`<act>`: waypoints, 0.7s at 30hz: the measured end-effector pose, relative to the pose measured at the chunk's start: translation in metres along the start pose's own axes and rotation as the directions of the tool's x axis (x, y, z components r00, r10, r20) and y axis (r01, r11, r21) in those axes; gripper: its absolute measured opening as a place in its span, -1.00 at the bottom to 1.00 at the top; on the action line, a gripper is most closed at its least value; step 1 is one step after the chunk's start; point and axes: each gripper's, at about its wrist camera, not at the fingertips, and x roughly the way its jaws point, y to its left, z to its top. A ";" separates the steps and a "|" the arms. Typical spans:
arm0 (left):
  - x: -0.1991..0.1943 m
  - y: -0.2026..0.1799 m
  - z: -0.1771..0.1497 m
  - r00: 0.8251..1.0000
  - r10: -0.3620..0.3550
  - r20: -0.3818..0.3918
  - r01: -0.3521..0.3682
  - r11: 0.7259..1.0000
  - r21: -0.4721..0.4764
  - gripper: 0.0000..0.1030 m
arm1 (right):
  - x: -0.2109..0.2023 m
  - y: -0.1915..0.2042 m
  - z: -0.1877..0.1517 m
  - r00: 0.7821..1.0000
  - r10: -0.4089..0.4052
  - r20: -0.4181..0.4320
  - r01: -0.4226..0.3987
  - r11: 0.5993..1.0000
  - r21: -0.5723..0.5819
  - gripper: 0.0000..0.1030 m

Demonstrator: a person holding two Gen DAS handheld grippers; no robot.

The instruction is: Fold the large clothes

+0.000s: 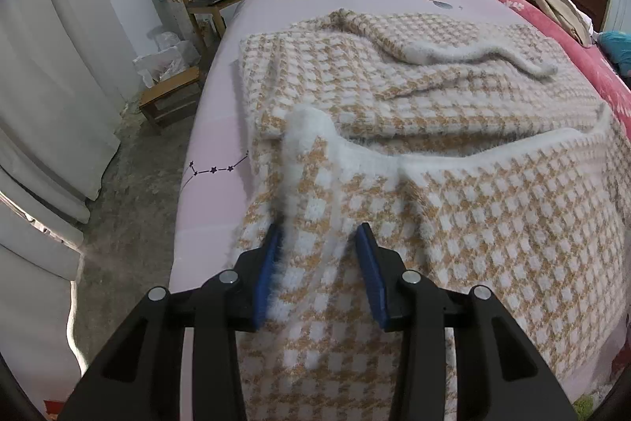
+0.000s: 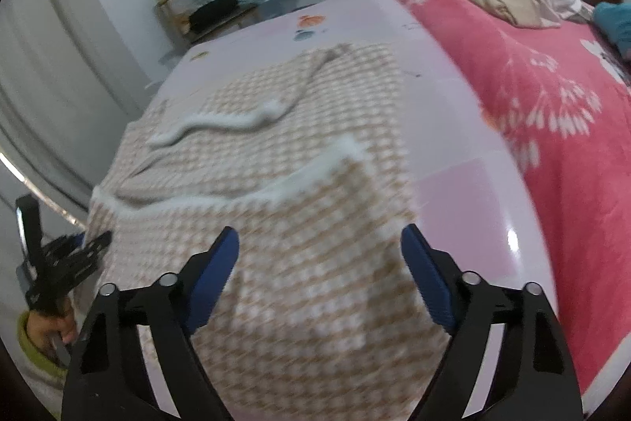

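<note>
Here, a fuzzy tan-and-white checked knitted garment [image 1: 394, 97] lies half-folded on the pink bed [image 1: 221, 129]. The left tongs [image 1: 321, 247], partly open, straddle its white-trimmed near edge. The right tongs [image 2: 319, 255] hover wide open, holding nothing, over the same near edge farther right.

Right-wrist view of sweater [image 2: 299, 223] seems motion-blurred.
</note>
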 end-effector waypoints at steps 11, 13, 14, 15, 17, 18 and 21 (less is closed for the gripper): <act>0.001 -0.002 0.001 1.000 0.011 -0.003 -0.011 1.000 0.003 -0.25 | 0.045 -0.005 0.019 0.998 0.003 -0.063 -0.002 1.000 0.006 -0.20; 0.001 -0.002 0.001 1.000 0.011 -0.002 -0.011 1.000 0.004 -0.25 | 0.045 -0.005 0.013 0.997 -0.008 -0.076 0.007 1.000 -0.011 -0.23; 0.001 -0.002 0.001 1.000 0.011 -0.002 -0.011 1.000 0.004 -0.25 | 0.043 -0.006 0.010 0.997 -0.009 -0.077 0.007 1.000 -0.019 -0.23; 0.001 -0.002 0.001 1.000 0.012 -0.002 -0.012 1.000 0.005 -0.25 | 0.040 -0.006 0.007 0.997 -0.009 -0.080 0.007 1.000 -0.022 -0.24; 0.001 -0.002 0.001 1.000 0.012 -0.003 -0.012 1.000 0.005 -0.25 | 0.037 -0.007 0.001 0.996 -0.009 -0.092 0.007 1.000 -0.025 -0.31; 0.001 -0.002 0.001 1.000 0.012 -0.003 -0.012 1.000 0.004 -0.25 | 0.035 -0.007 -0.001 0.995 -0.007 -0.096 0.005 1.000 -0.028 -0.37; 0.001 -0.003 0.001 1.000 0.014 -0.004 -0.014 1.000 0.004 -0.25 | 0.029 -0.003 -0.006 0.995 -0.018 -0.093 0.013 0.999 -0.051 -0.51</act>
